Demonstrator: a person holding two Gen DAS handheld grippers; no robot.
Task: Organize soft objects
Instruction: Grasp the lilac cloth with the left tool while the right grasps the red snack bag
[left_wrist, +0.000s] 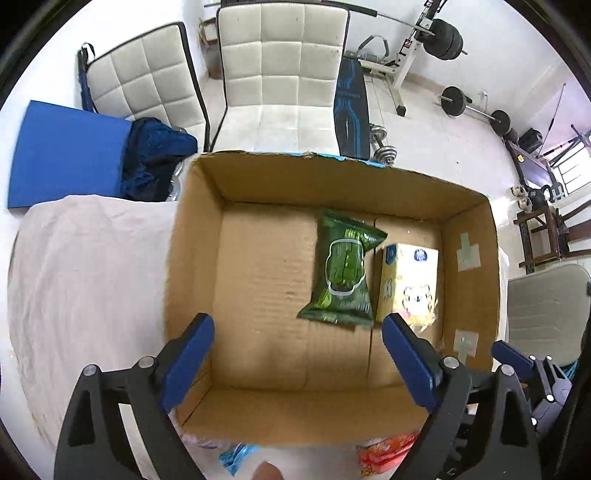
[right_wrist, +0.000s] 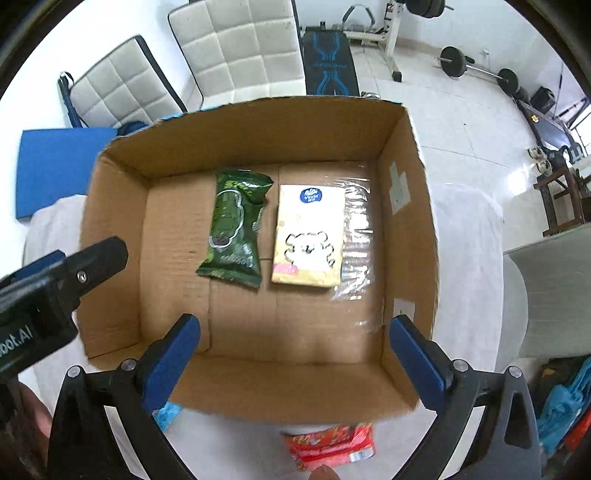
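Observation:
An open cardboard box stands on a table with a pale cloth. Inside lie a green wipes pack and, to its right, a yellow tissue pack. My left gripper is open and empty above the box's near part. My right gripper is open and empty above the box's near edge. The left gripper's body shows at the left of the right wrist view. A red pack and a light blue pack lie on the cloth in front of the box.
The cloth-covered table extends left of the box. Two white padded chairs stand behind it, with a blue mat and dark blue cloth. Gym weights sit on the floor at the right.

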